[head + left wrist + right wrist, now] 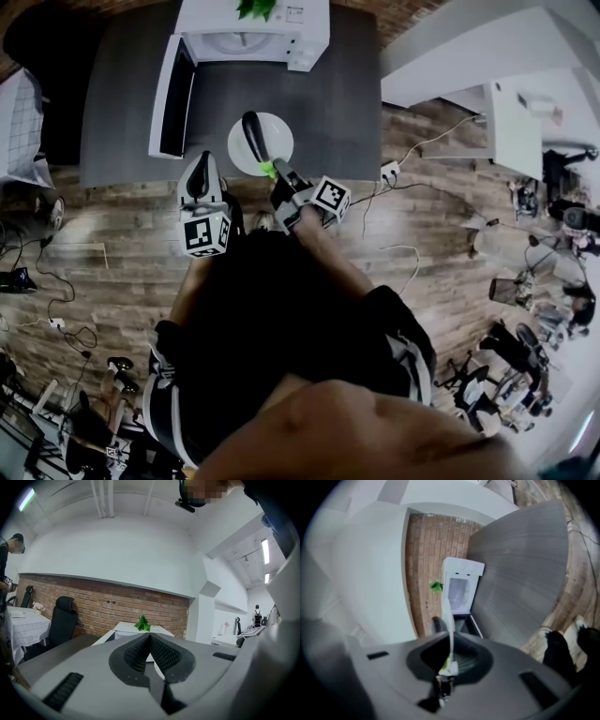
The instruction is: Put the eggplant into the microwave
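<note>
Eggplant (252, 134) sits loose on the plate (279, 139) just short of the open microwave (281, 23); we see the right gripper (278, 174) clamping only its rim and the left gripper (201, 161) closed on nothing, so any tilt could roll it off.

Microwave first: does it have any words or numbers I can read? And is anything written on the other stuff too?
Microwave: faint marks on its control panel, too small and blurred to read.
Marker cubes: only black-and-white square patterns, no words or numbers.
Everything else, in all three views: no readable text.
</note>
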### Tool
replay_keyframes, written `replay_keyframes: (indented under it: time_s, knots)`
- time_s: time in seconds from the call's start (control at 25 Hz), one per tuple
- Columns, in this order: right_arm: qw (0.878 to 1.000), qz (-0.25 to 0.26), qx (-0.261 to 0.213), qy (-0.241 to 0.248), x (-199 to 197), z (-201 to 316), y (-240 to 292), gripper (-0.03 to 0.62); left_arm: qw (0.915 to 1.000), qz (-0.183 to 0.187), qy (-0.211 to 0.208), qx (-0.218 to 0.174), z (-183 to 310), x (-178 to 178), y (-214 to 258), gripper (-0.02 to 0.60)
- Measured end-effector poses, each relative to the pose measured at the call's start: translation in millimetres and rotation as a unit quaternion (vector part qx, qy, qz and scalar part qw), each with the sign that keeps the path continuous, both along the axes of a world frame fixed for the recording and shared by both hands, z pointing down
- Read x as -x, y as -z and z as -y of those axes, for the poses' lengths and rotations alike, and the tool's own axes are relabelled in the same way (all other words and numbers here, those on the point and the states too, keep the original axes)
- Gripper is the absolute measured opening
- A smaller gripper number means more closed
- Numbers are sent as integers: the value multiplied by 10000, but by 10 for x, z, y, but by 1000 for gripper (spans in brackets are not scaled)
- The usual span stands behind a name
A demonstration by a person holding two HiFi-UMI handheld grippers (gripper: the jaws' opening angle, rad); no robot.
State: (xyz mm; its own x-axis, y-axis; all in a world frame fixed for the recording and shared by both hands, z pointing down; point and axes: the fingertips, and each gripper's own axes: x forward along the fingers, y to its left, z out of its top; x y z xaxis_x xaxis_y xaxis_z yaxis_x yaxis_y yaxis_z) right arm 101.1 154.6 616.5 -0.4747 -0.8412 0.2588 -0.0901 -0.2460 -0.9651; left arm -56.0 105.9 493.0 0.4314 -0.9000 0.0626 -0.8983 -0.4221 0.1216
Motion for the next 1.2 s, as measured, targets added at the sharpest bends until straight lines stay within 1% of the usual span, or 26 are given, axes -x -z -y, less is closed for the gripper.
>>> replay_keyframes:
  time_s: [0.48, 0.68, 0.88, 1.0, 1.2]
  knots:
    - [9997, 4, -6, -243, 237, 746, 44, 38, 9986, -108, -512, 76, 882, 56, 83, 35]
    - [9993, -26, 29, -361, 351, 1030, 33, 38, 9965, -171, -810, 117, 1190, 81, 146, 35]
    - [9988, 19, -42, -485, 448, 1300, 23, 38, 9941, -184, -1061, 163, 1432, 129, 119, 35]
    - [9987, 54, -46, -497, 515, 1438, 38, 38, 9937, -194, -1094, 168, 1539, 180, 126, 35]
    - [9992, 108, -9, -388, 535, 1594, 14, 38, 9948, -232, -973, 216, 1663, 209, 97, 35]
